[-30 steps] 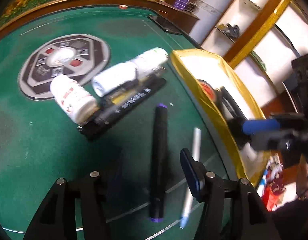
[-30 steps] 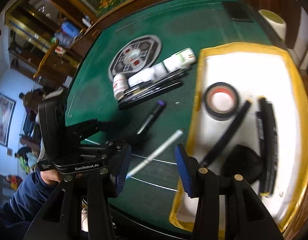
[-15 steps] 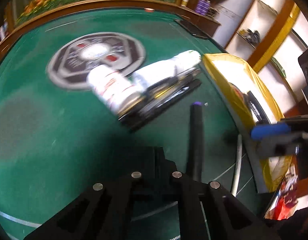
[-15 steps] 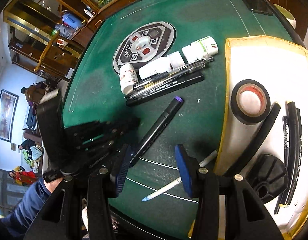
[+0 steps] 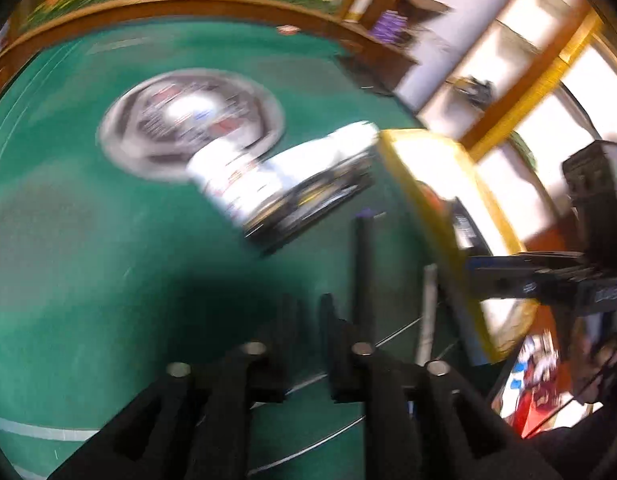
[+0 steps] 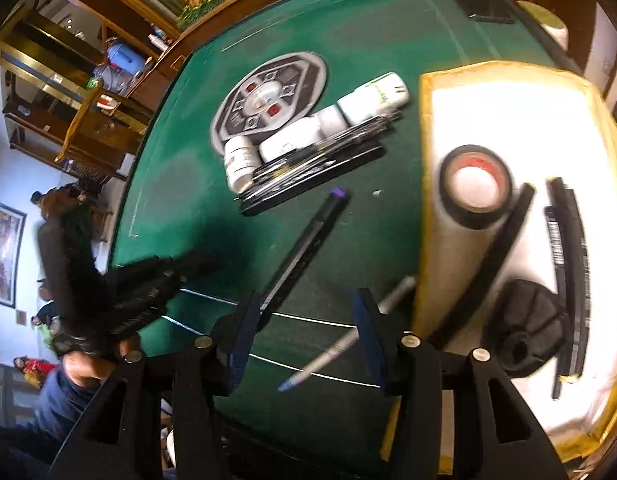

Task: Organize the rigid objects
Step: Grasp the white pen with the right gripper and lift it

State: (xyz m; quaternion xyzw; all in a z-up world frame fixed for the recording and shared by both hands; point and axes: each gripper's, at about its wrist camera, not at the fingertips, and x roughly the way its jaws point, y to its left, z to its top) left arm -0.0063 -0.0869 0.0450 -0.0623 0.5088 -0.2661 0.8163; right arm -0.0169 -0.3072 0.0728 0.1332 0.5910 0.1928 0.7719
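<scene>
A black marker with a purple cap (image 6: 304, 248) lies on the green felt table (image 6: 180, 184). A silver pen with a blue tip (image 6: 336, 350) lies beside it near the tray. My right gripper (image 6: 306, 332) hovers over the pen, its jaws opening and its blue pads clear of it. My left gripper (image 5: 308, 320) sits just left of the marker (image 5: 362, 272), its jaws opening from a narrow gap with nothing between them. The left wrist view is blurred.
A yellow-rimmed white tray (image 6: 426, 128) on the right holds a black tape roll (image 6: 474, 184), black sticks and a black round piece (image 6: 524, 328). White bottles (image 6: 238, 160) and a bundle of black pens (image 6: 312, 168) lie by a round emblem (image 6: 268, 96). A phone (image 6: 480, 2) lies far back.
The left gripper, open around the marker a second ago, shut beside it and has now parted slightly while shifting left. The right gripper's view has swung so the silver pen lies under its jaws.
</scene>
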